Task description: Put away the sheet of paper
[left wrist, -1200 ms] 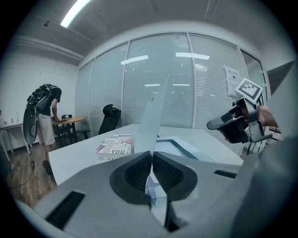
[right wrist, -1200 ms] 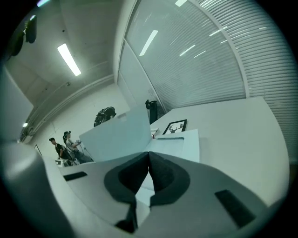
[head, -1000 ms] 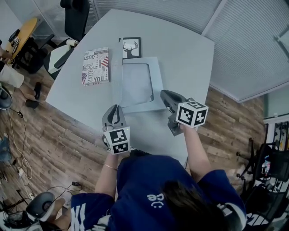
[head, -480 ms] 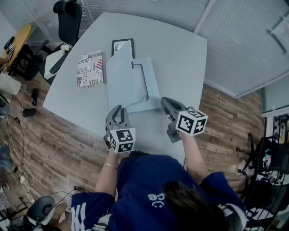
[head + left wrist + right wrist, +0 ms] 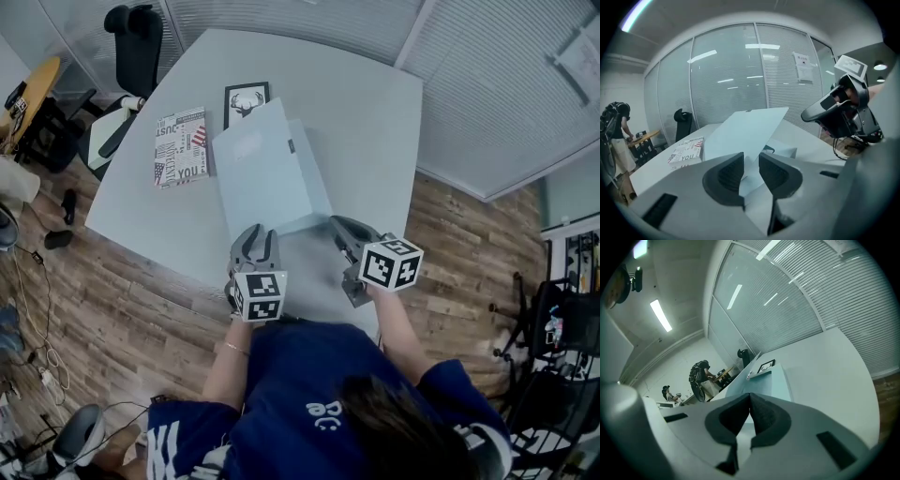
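As the left gripper [image 5: 751, 163] opens its jaws around the raised folder cover [image 5: 262, 173], hold the right gripper [image 5: 750, 400], jaws together at its near corner, steady so the sheet of paper, presumably hidden inside, stays put.

The folder [image 5: 267, 178], its cover tilted up, filled the middle of the counter [image 5: 375, 122]. A printed book [image 5: 180, 147] lay just beside the folder's left edge and a framed picture [image 5: 246, 99] sat just beyond its far edge, crowding both sides. Right of the folder, the counter lay bare out to its edge.
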`<state>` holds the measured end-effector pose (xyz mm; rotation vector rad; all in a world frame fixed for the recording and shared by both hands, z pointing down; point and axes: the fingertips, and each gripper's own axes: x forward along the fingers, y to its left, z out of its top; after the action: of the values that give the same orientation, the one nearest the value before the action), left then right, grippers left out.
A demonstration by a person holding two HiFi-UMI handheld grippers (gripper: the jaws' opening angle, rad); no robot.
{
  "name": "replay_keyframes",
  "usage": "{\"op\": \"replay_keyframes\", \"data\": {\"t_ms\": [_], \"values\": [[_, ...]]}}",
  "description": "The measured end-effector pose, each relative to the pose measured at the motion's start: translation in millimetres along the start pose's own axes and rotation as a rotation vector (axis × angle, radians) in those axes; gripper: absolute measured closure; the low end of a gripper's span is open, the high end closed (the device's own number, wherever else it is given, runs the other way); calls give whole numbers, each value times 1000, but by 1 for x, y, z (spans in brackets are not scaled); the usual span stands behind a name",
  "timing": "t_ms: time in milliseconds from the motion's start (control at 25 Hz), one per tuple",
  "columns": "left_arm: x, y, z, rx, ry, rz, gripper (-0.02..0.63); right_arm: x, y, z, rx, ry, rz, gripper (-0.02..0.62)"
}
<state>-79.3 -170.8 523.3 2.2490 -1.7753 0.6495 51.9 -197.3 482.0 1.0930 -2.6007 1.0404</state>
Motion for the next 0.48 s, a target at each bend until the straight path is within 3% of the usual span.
{"op": "replay_keyframes", "data": {"t_ms": [240,480], "values": [[-2,-12,5,-181,5,-92,500,-11,0,4,-23,-23,-2,588],[-14,-36,28,-189,-19,-201,495,-14,2,2,-33,-28,-1,588]]}}
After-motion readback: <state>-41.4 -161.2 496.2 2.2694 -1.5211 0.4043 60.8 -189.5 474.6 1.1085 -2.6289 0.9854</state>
